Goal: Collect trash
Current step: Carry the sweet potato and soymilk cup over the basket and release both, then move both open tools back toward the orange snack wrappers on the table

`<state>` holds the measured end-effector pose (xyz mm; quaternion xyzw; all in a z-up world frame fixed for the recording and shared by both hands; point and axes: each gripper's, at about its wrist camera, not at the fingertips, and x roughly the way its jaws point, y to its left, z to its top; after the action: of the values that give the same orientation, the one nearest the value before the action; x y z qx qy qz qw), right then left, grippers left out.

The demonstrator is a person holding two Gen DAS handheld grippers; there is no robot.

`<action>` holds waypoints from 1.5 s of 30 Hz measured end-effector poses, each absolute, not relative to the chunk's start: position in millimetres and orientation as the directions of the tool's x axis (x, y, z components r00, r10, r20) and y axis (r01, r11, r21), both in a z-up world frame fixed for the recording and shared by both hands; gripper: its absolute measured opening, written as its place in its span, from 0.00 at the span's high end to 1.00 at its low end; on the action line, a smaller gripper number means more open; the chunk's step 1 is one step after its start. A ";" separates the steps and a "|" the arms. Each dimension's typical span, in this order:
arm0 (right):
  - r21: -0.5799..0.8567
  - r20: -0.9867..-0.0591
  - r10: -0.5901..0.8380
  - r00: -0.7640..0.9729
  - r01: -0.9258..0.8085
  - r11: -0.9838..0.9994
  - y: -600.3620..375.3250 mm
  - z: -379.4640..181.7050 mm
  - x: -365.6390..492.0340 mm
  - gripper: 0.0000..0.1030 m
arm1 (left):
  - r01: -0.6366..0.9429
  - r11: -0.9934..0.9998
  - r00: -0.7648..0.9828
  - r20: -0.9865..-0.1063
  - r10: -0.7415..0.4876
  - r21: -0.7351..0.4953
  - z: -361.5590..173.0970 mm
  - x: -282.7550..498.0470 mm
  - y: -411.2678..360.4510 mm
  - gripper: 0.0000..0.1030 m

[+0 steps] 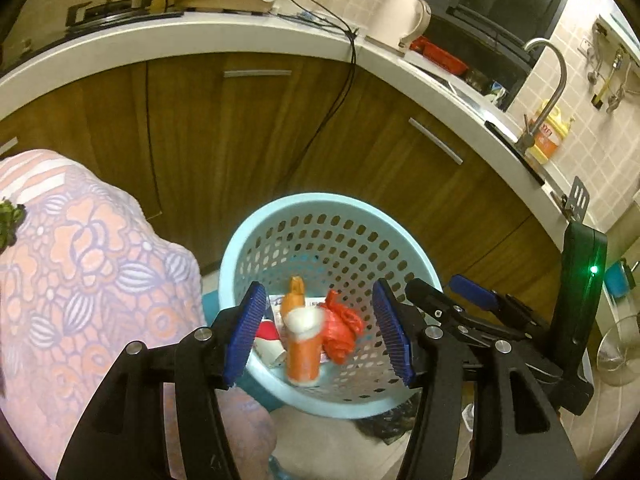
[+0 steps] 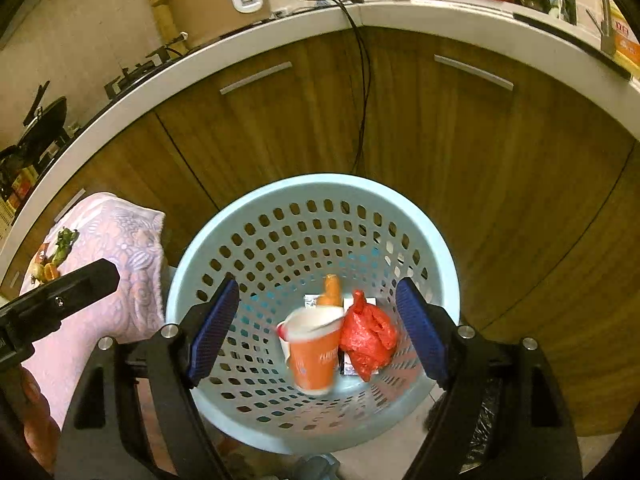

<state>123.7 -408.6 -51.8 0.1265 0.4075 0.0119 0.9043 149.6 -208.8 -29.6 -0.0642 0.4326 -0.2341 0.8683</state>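
A light blue perforated basket stands on the floor before the wooden cabinets. Inside it are an orange paper cup, blurred as if moving, a crumpled red plastic bag, an orange carrot-like piece, a red-and-white cup and white packets. My left gripper is open and empty above the basket. My right gripper is open and empty above the basket too; it also shows in the left wrist view.
A low surface covered with a pink floral cloth stands left of the basket, with vegetable scraps on it. A white counter carries a rice cooker, kettle and sink tap. A black cable hangs down the cabinet.
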 end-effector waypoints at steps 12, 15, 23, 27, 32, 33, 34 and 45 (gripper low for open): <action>0.212 -0.683 0.207 0.700 -0.081 0.974 -341.6 -18.2 114.2 0.26 | 0.291 0.903 0.619 -0.657 -0.430 -0.317 -0.9 112.1 -154.1 0.48; 0.200 -0.670 0.236 0.704 -0.135 0.970 -316.2 -9.1 111.6 0.26 | 0.258 0.913 0.657 -0.636 -0.405 -0.315 10.6 101.9 -129.9 0.48; 0.143 -0.631 0.328 0.703 -0.310 0.940 -239.7 15.0 100.2 0.49 | 0.146 0.930 0.739 -0.588 -0.329 -0.337 32.2 84.0 -64.1 0.48; 0.129 -0.634 0.373 0.678 -0.383 0.915 -198.3 22.9 99.6 0.49 | 0.074 0.938 0.772 -0.576 -0.269 -0.339 38.4 72.7 -21.1 0.47; 0.116 -0.641 0.417 0.644 -0.456 0.882 -149.5 26.2 97.6 0.49 | -0.039 0.936 0.793 -0.581 -0.183 -0.349 41.5 61.1 40.0 0.47; 0.119 -0.644 0.429 0.634 -0.471 0.874 -139.9 26.2 98.8 0.49 | -0.061 0.933 0.795 -0.583 -0.170 -0.354 41.5 59.3 52.3 0.47; 0.122 -0.646 0.437 0.627 -0.479 0.869 -133.2 26.3 99.4 0.49 | -0.093 0.929 0.796 -0.587 -0.146 -0.358 40.9 56.3 68.8 0.47; 0.167 -0.700 0.479 0.530 -0.530 0.831 -63.2 3.9 118.3 0.49 | -0.281 0.901 0.714 -0.699 -0.034 -0.330 -0.9 65.4 166.3 0.35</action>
<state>118.3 -63.2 3.9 -0.0333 0.3894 0.2886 0.8740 65.4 166.3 -0.9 -0.2116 0.3720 0.0684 0.9012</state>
